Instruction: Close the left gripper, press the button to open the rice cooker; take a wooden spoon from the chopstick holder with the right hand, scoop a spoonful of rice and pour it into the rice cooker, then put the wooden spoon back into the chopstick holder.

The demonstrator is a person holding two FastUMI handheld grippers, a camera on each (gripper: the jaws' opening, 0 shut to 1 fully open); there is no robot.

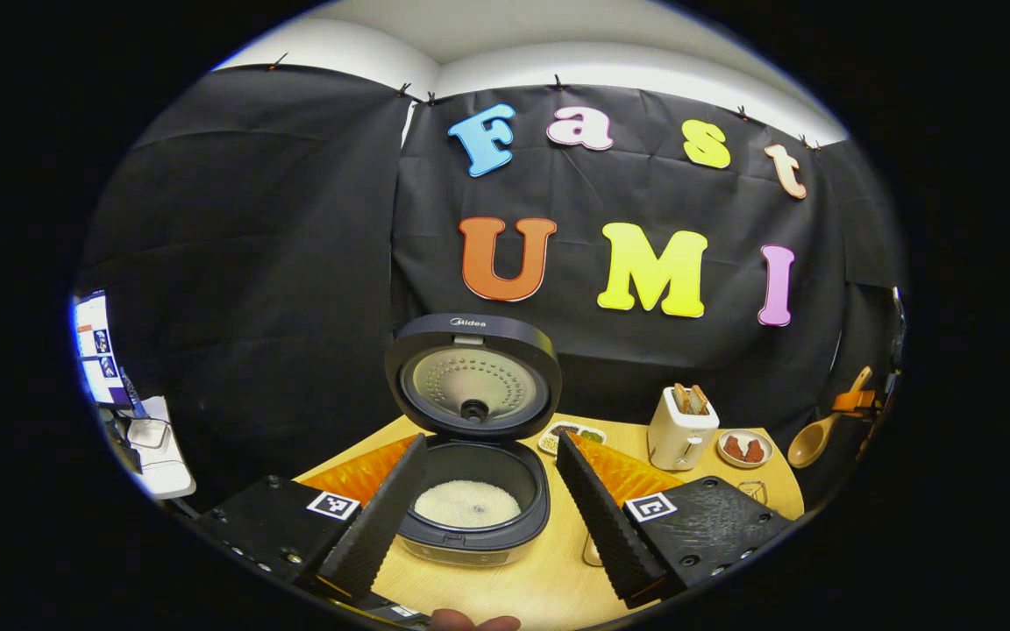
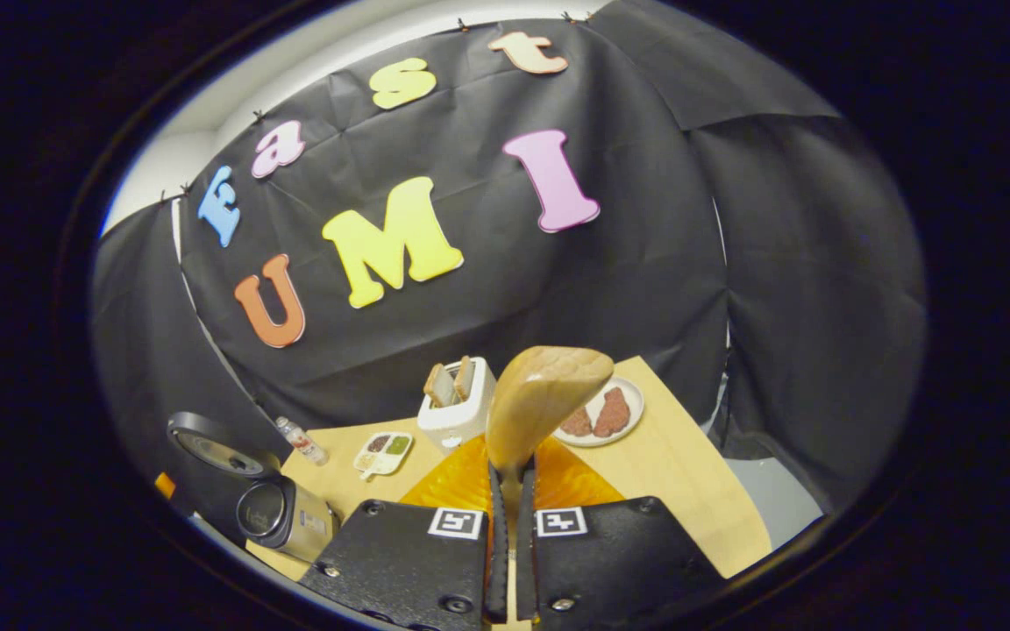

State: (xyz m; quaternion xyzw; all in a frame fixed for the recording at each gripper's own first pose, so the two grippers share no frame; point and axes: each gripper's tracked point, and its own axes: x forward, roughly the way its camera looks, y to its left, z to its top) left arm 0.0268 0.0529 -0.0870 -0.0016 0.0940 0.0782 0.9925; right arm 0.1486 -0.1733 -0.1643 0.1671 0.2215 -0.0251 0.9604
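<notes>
The cooker (image 1: pixel 470 491) stands open at lower centre of the left gripper view, rice inside, framed by the spread left gripper (image 1: pixel 487 517). The spoon (image 2: pixel 544 399) is clamped by the right gripper (image 2: pixel 510 543). Return to the holder seems next, needing careful aim.

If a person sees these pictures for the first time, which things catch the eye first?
First, the rice cooker on the table's left side: its lid stands open, with white rice in the pot. Next, the wooden spoon, clamped by the right gripper and raised with its bowl up before the white toaster.
</notes>
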